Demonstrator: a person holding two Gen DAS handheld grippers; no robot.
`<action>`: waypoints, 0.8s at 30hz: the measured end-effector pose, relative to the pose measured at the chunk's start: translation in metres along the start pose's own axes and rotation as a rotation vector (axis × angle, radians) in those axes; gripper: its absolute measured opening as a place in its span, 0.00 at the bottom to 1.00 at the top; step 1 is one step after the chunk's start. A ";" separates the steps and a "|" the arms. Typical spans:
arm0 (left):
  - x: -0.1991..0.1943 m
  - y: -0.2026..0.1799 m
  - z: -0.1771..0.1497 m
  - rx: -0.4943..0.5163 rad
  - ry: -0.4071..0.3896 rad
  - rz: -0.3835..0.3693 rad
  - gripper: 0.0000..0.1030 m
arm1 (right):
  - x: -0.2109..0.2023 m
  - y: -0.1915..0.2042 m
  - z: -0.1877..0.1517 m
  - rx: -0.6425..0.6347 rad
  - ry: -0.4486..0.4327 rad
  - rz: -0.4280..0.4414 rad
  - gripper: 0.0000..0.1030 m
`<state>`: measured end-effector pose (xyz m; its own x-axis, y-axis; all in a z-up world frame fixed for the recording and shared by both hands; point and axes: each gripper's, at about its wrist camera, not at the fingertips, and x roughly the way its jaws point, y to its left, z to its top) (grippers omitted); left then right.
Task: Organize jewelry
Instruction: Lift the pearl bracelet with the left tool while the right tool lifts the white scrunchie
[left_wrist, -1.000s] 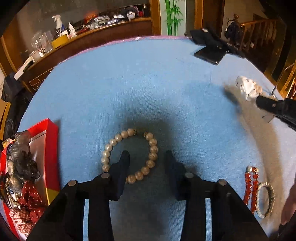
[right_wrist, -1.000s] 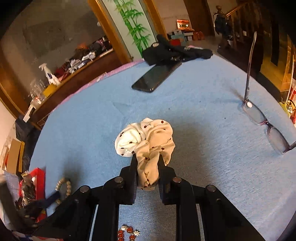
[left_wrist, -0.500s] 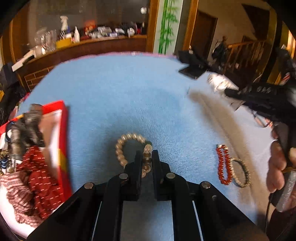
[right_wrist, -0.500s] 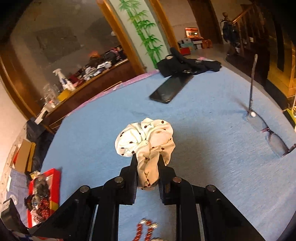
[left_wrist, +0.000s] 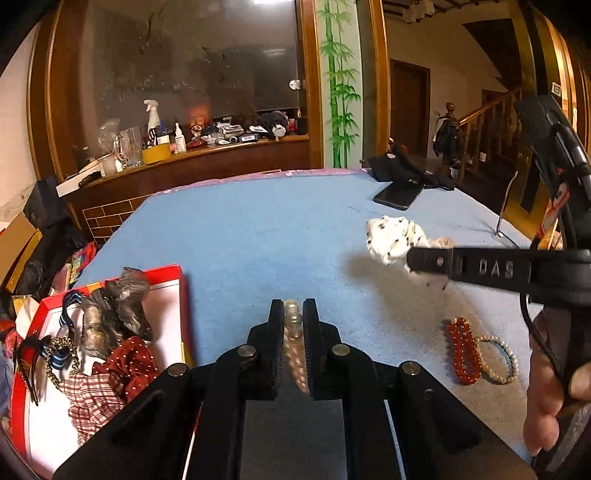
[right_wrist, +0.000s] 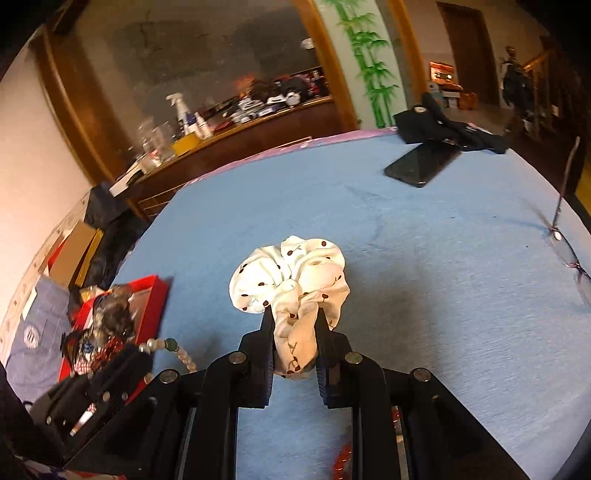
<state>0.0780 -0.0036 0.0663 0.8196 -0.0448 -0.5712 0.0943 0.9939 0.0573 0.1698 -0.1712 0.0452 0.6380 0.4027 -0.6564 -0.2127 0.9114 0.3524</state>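
My left gripper is shut on a pearl bead bracelet and holds it off the blue table; the bracelet also shows in the right wrist view. My right gripper is shut on a white dotted scrunchie, held above the table; the scrunchie shows in the left wrist view too. A red box with hair ties and a grey scrunchie lies at the left. A red bead bracelet and a thin pearl bracelet lie on the table at the right.
A black phone and a dark pouch lie at the table's far side. Eyeglasses stand near the right edge. A cluttered wooden counter runs behind the table.
My left gripper closed on the pearl bracelet and lifted it off the table. My right gripper rose with the scrunchie still in it.
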 end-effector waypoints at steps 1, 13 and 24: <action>0.000 0.001 0.001 -0.002 -0.002 0.007 0.09 | 0.000 0.003 -0.001 -0.007 0.000 0.003 0.19; -0.003 0.005 0.001 0.005 -0.017 0.037 0.09 | 0.001 0.015 -0.009 -0.053 0.000 0.017 0.20; -0.003 0.003 0.001 0.006 -0.032 0.052 0.09 | -0.007 0.020 -0.011 -0.066 -0.026 0.020 0.20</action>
<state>0.0763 -0.0004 0.0690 0.8411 0.0032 -0.5409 0.0548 0.9943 0.0911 0.1531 -0.1549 0.0491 0.6517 0.4190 -0.6323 -0.2731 0.9073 0.3197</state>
